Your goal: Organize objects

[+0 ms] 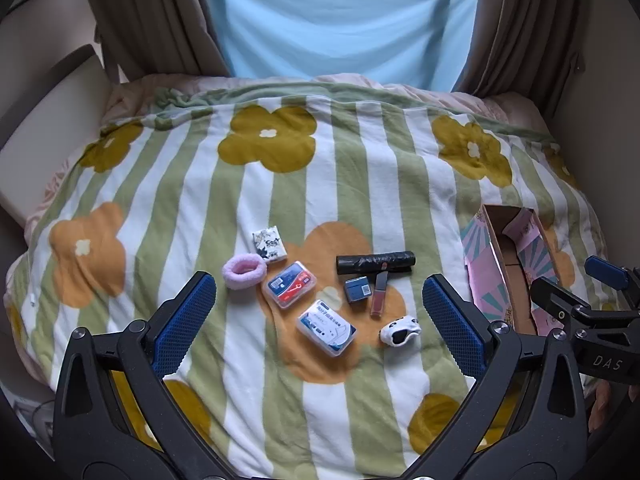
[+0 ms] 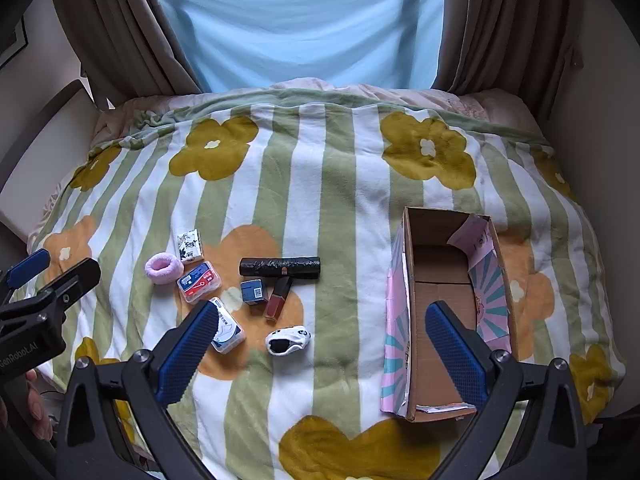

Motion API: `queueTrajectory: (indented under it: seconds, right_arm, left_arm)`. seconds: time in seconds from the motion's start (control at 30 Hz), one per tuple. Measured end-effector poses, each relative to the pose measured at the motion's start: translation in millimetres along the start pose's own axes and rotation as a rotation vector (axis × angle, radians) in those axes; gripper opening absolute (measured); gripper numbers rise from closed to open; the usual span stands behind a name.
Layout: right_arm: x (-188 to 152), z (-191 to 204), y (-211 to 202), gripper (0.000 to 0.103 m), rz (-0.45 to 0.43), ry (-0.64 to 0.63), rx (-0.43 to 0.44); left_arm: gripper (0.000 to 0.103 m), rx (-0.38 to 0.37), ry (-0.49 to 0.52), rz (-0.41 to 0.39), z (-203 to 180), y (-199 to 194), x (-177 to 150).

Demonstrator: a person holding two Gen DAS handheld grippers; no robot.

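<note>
Between the wide-spread fingers of the left gripper [image 1: 320, 320], which held nothing, lay the nearest items: a white dental-floss case [image 1: 326, 327] and, toward its right finger, a small black-and-white sock [image 1: 400, 331]. The right gripper [image 2: 322, 344] was likewise fully open and empty, with its right finger over the cardboard box [image 2: 404, 280] and its left finger overlapping the floss case in view.

Just beyond the floss case sat a red-and-blue plastic case [image 1: 289, 283], a blue cube box [image 1: 357, 289] and a lip-gloss tube [image 1: 379, 294], the last two touching or nearly so. A closure on either would probably drag its neighbour.

Farther ahead lay a pink scrunchie [image 1: 244, 272], a tissue packet [image 1: 269, 245] and a black roll [image 1: 376, 262]; the roll seemed likely to roll away if nudged.

The soft blanket [image 1: 360, 184] would probably yield under pressure, so flat cases might sink and slip from the pads. The box's inward-folded flap could block a drop.
</note>
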State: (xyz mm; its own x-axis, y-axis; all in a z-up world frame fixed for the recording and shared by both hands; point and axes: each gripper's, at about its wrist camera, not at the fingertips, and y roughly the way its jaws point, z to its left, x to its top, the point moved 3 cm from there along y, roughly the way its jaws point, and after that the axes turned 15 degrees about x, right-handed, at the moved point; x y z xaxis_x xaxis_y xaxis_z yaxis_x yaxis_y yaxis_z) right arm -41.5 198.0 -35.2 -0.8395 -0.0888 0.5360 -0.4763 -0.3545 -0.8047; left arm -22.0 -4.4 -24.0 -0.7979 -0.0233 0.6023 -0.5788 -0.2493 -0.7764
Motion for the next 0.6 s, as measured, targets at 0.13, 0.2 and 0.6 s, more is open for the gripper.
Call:
queueTrajectory:
  seconds: [0.13,0.2,0.6]
  right_arm:
    - [1.1,0.3,-0.1,0.103,-0.001,0.004,0.002]
    - [2.0,0.5,-0.2,0.103,0.001,0.001,-0.003]
    - [4.2,1.3,-4.8,0.103,-0.006,0.001,-0.009]
  left_arm:
    - [0.102,0.0,-0.001,0.003,-1.6,1.7,-1.2]
    - [0.102,-0.003,-0.004,0.002,-2.2,2.1,-1.8]
    - [0.102,-0.011,-0.018,0.013,-4.2,3.8,-3.0]
